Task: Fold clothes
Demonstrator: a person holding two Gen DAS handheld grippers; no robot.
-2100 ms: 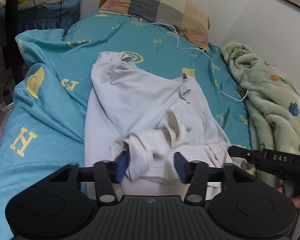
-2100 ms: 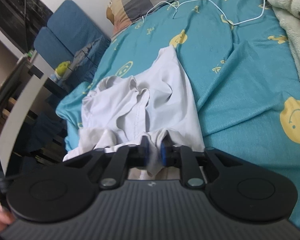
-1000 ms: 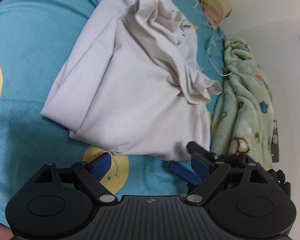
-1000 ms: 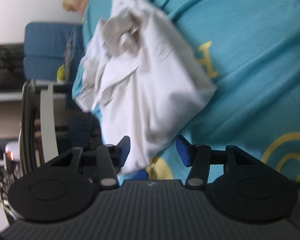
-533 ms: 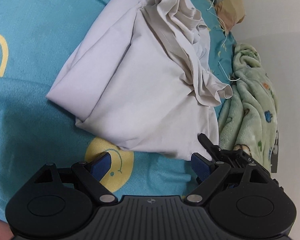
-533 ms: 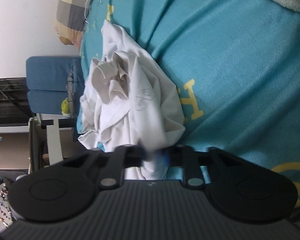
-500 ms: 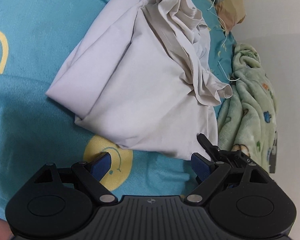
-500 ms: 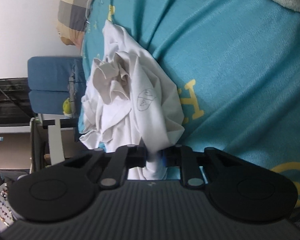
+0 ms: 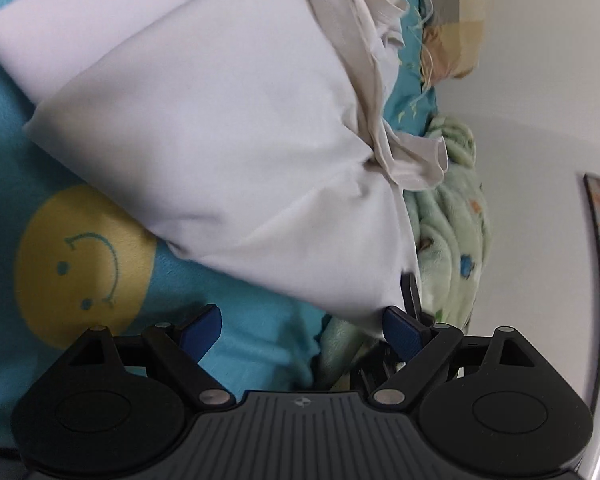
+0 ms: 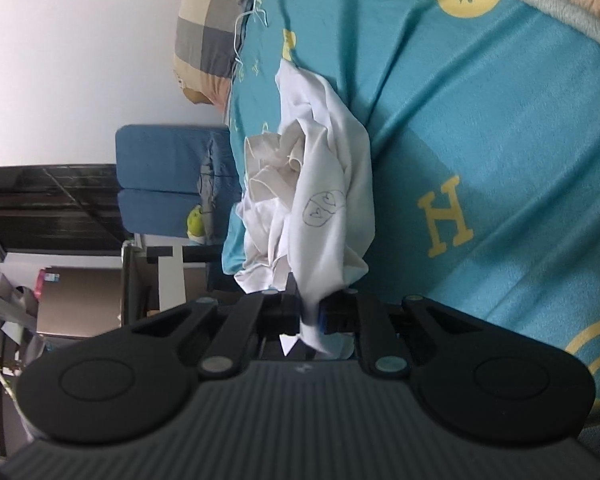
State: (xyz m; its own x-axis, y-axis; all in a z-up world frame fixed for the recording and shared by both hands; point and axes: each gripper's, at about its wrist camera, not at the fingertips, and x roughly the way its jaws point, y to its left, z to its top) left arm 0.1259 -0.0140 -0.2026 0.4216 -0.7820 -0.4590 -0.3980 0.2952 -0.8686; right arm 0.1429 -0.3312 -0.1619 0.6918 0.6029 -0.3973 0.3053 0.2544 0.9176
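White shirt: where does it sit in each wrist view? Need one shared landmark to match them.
Left wrist: the white shirt fills the upper centre, its near corner beside the right finger of the open left hand-held gripper.
Right wrist: white shirt at centre, running down into the shut right hand-held gripper.
Shared landmark: checked pillow, top of both.

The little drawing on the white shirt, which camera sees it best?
The right wrist view. There the small outlined drawing faces the camera on the crumpled white cotton shirt, just above the right gripper, which is pinching the shirt's edge. The left wrist view shows only plain white cloth, no drawing.
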